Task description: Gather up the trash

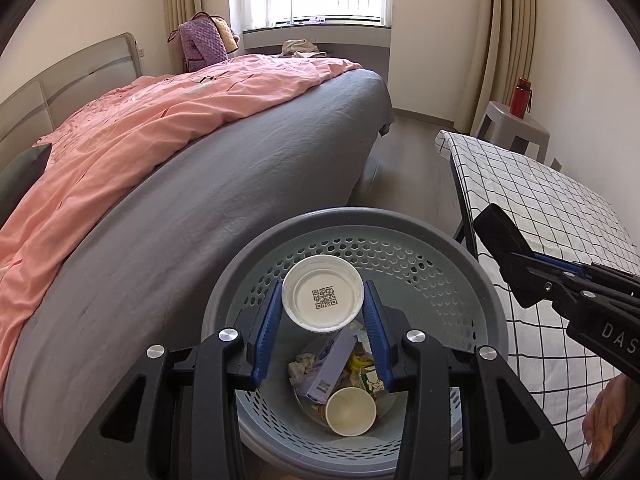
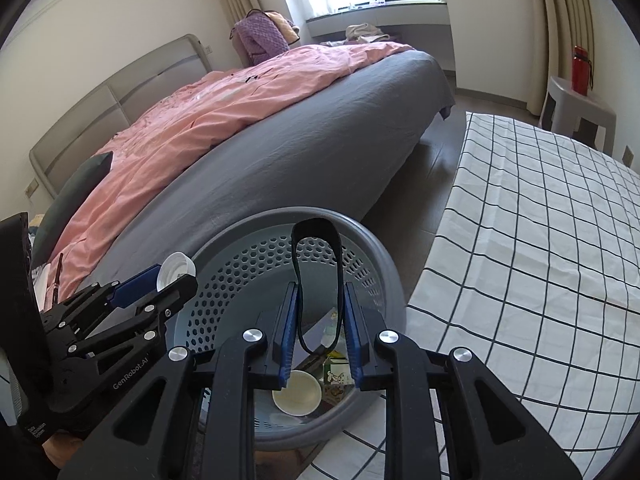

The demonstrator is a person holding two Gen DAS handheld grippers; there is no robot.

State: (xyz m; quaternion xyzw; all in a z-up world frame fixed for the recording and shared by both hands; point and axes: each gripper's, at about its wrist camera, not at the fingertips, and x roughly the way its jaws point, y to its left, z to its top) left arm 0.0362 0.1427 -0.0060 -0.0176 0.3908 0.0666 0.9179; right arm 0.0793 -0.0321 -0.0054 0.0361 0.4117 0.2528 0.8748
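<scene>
Left gripper (image 1: 323, 326): blue ribbed pads clamped on a round white plastic lid (image 1: 322, 294), one pad on each side of its rim. Lid is shallow, smooth, with a printed square code at its centre; it hangs above the open mouth of the trash bin (image 1: 472, 264).

Right gripper (image 2: 320, 320): pads closed on a black loop band (image 2: 316, 240), thin and flexible, arching up above the fingertips in a rounded bow. It sits over the same bin, nearer the bin's right rim.

Bin: round, dark grey solid rim, lighter inner wall perforated with small hexagonal holes. Contents at the bottom: a paper cup (image 1: 351, 411) lying on its side with its mouth showing, a flat lilac carton (image 1: 332, 364), crumpled tissue (image 1: 301, 364), printed wrappers.

Bin stands on the floor between the grey-sheeted bed (image 1: 224, 184) and a table draped in white cloth with a black grid (image 1: 560, 200).
</scene>
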